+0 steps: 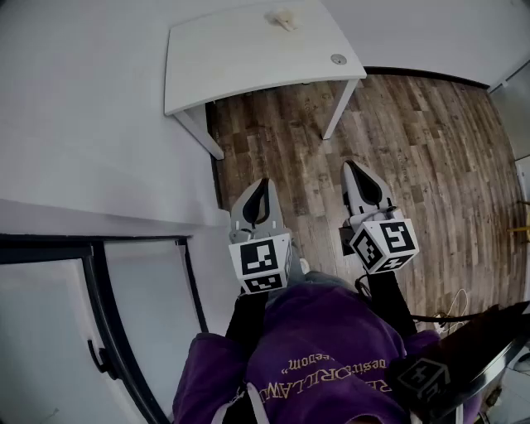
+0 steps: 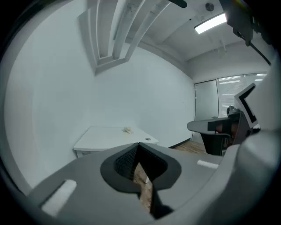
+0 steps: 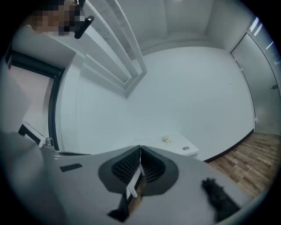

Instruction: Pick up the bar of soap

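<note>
A small pale bar of soap [image 1: 282, 17] lies on the white table [image 1: 240, 62] at the far end of the room; it also shows as a cream speck in the left gripper view [image 2: 127, 130] and the right gripper view [image 3: 167, 139]. My left gripper [image 1: 262, 189] and right gripper [image 1: 354, 170] hang side by side over the wood floor, well short of the table. Both stand shut with nothing between the jaws, tips meeting at a point [image 2: 138, 146] [image 3: 140, 149].
The table stands against a white wall, with a round grommet [image 1: 338, 59] near its right corner. A dark-framed glass door [image 1: 99, 331] is at my left. A dark desk and chair [image 2: 215, 132] stand to the right. Wood floor [image 1: 414, 157] lies between me and the table.
</note>
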{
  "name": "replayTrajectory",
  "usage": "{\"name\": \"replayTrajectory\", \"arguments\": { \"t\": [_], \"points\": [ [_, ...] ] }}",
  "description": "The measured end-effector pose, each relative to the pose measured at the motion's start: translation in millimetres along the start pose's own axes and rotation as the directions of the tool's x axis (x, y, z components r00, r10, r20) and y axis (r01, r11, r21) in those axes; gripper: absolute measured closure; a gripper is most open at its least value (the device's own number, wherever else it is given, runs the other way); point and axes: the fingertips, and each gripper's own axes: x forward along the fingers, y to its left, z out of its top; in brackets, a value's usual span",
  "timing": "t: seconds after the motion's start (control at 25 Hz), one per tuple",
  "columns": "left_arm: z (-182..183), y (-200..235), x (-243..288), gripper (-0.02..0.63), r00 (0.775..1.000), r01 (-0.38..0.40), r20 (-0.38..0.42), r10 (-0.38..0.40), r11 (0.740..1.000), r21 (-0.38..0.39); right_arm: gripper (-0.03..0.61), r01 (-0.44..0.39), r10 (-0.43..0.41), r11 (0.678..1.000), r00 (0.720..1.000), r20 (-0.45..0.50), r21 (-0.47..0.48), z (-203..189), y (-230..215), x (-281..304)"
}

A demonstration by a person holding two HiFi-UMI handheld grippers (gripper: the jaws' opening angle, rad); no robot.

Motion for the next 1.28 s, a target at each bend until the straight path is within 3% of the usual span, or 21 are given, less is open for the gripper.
{"name": "replayTrajectory", "arguments": {
  "t": [0.4,0.56,0.92,1.28],
  "points": [
    [40.6,39.5,90.6,0.609,0.999,0.031,0.027,-0.033,0.998,0.047,0.569,0.013,-0.013,1.000,0.999,0.038,-0.001,30.9,-24.1,98.2],
    [55.5,58.3,119.3,0.609,0.998,0.042,0.045,-0.043,0.999,0.032,0.569,0.019,-0.019,1.000,0.999,0.036,-0.005,36.5,-27.9,134.5],
    [59.0,88.1,167.8,0.609,0.999,0.044,0.027,-0.045,0.999,0.007,0.569,0.066,-0.066,0.998,0.997,0.033,0.011,39.5,-45.2,185.5],
    [63.7,89.1,232.6,0.609,1.000,0.009,0.017,-0.009,1.000,-0.005,0.569,0.070,-0.071,0.997,0.997,0.013,0.027,44.3,-97.8,234.4]
  ]
}}
